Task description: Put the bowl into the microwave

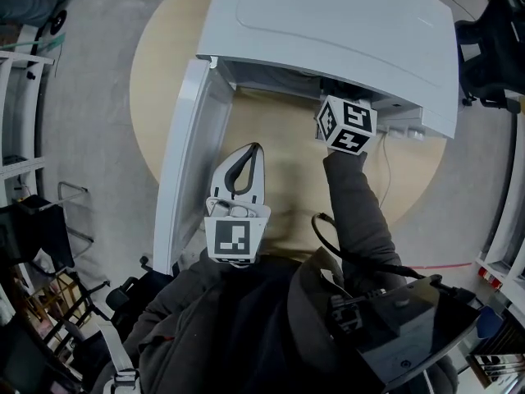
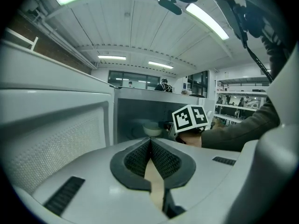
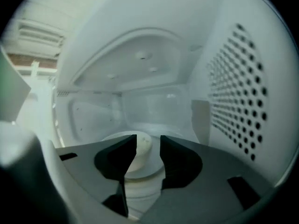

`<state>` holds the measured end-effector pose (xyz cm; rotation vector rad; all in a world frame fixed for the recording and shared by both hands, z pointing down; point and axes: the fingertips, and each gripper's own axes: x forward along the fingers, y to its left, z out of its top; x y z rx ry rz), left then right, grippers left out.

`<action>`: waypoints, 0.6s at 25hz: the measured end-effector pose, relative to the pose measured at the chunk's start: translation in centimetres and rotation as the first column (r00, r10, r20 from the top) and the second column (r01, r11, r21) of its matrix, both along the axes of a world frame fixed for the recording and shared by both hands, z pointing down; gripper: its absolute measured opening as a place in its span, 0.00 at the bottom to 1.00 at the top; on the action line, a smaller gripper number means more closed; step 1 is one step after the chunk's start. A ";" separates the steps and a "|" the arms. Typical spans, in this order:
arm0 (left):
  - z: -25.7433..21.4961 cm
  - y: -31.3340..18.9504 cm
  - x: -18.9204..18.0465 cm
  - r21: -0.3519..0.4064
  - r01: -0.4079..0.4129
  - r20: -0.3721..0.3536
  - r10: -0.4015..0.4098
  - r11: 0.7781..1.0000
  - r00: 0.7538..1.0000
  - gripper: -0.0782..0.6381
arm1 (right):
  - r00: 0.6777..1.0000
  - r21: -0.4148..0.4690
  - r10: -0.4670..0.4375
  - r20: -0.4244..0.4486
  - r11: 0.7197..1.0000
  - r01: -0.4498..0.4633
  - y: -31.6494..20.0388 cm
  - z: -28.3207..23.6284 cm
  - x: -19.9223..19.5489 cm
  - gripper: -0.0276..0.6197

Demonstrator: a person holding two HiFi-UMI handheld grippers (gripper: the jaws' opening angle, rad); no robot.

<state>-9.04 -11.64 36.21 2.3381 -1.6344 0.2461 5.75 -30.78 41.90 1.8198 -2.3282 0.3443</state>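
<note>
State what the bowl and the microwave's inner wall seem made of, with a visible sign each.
Bowl: probably glazed ceramic, perhaps plastic; it looks pale, smooth and opaque. Microwave inner wall: likely painted sheet metal; it is white, slightly glossy and punched with rows of round holes.

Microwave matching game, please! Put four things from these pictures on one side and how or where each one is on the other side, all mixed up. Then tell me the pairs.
Things:
1. bowl
2. microwave door
3. left tool
4. right tool

States:
A. jaws together, nothing held
B. swung open
C. jaws apart
D. white, sitting inside the microwave

Pairs: 1-D, 2-B, 3-A, 4-C
</note>
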 end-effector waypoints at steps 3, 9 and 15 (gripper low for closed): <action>-0.3 0.7 0.3 0.014 -0.014 0.013 0.014 1.000 1.000 0.12 | 0.999 0.020 -0.012 -0.050 1.000 0.013 0.3 -0.4 0.0 0.27; -0.5 1.8 0.1 0.021 -0.019 0.037 0.018 1.000 0.999 0.12 | 0.998 0.122 0.024 -0.062 0.992 -0.017 0.7 -2.6 0.2 0.27; -0.7 1.9 -0.1 0.029 -0.015 0.026 0.014 0.999 1.000 0.12 | 0.995 0.158 -0.011 -0.100 0.987 0.027 3.5 -3.2 -1.0 0.27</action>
